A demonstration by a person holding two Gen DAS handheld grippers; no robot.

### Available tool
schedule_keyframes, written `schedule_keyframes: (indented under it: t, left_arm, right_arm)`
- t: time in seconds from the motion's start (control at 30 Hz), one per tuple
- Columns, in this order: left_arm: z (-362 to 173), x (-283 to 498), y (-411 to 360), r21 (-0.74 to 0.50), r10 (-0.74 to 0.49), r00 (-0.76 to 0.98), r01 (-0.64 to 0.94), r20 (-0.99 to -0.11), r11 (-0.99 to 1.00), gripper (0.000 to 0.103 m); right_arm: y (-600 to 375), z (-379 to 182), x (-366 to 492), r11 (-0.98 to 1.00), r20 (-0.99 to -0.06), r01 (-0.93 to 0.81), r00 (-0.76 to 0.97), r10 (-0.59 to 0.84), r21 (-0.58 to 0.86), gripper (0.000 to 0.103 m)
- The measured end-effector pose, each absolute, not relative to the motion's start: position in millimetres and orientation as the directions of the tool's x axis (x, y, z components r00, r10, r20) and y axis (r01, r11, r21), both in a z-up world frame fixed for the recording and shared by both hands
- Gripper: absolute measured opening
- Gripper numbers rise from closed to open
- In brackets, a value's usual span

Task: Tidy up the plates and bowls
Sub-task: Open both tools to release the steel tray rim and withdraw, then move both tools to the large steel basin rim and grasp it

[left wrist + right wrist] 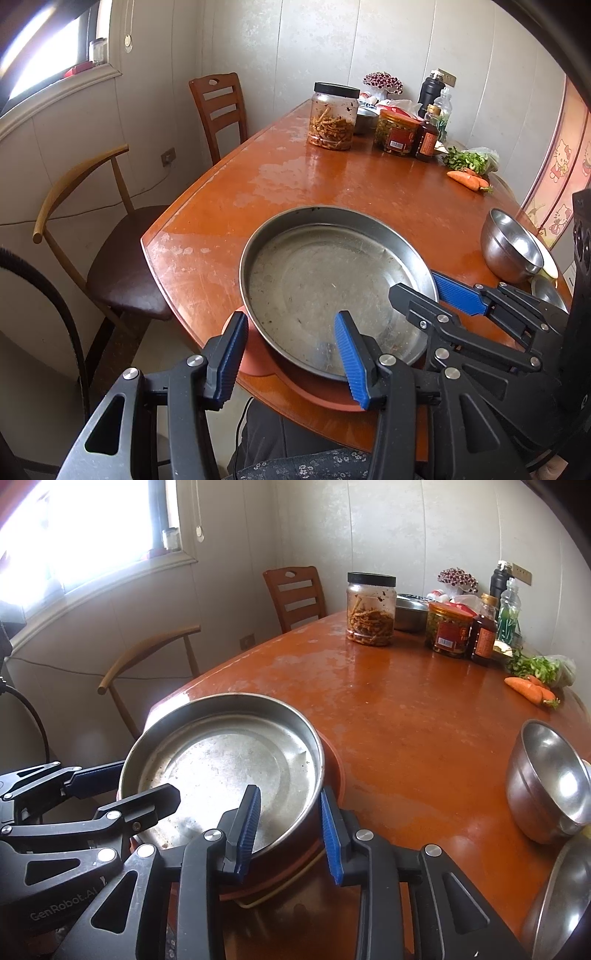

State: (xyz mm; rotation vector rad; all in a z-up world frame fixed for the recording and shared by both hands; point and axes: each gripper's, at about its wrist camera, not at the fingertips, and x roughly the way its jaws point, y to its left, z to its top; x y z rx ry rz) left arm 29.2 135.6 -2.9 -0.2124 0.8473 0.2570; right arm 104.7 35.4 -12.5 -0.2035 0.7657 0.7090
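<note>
A large round steel pan rests on an orange-red plate at the near corner of the wooden table. My left gripper is open, its jaws astride the pan's near rim. My right gripper is open too, its jaws astride the pan's right rim above the orange plate; it also shows in the left wrist view. Stacked steel bowls stand on the right, also in the right wrist view.
Jars, bottles, a steel bowl, greens and carrots crowd the table's far end. Another steel dish lies at the near right. Two chairs stand left of the table by the wall.
</note>
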Motion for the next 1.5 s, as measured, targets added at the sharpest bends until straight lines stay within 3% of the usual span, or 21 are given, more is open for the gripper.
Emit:
schedule_keyframes:
  t: [0.27, 0.53, 1.3, 1.5]
  left_arm:
    - [-2, 25, 135, -0.075, 0.151, 0.625, -0.319, -0.766, 0.945, 0.049]
    - [3, 19, 137, -0.086, 0.150, 0.636, -0.324, -0.757, 0.942, 0.049]
    - [31, 7, 107, -0.074, 0.161, 0.687, -0.299, -0.708, 0.951, 0.056]
    - [42, 10, 80, -0.072, 0.134, 0.705, -0.255, -0.697, 0.964, 0.057]
  right_arm:
    - [34, -12, 101, 0.748, -0.705, -0.660, 0.498, 0.505, 0.070, 0.038]
    - [29, -8, 97, 0.755, -0.696, -0.653, 0.514, 0.501, 0.061, 0.053]
    - [-16, 27, 81, 0.785, -0.630, -0.612, 0.573, 0.524, 0.095, 0.059]
    - [-47, 50, 68, 0.807, -0.572, -0.586, 0.638, 0.516, 0.075, 0.067]
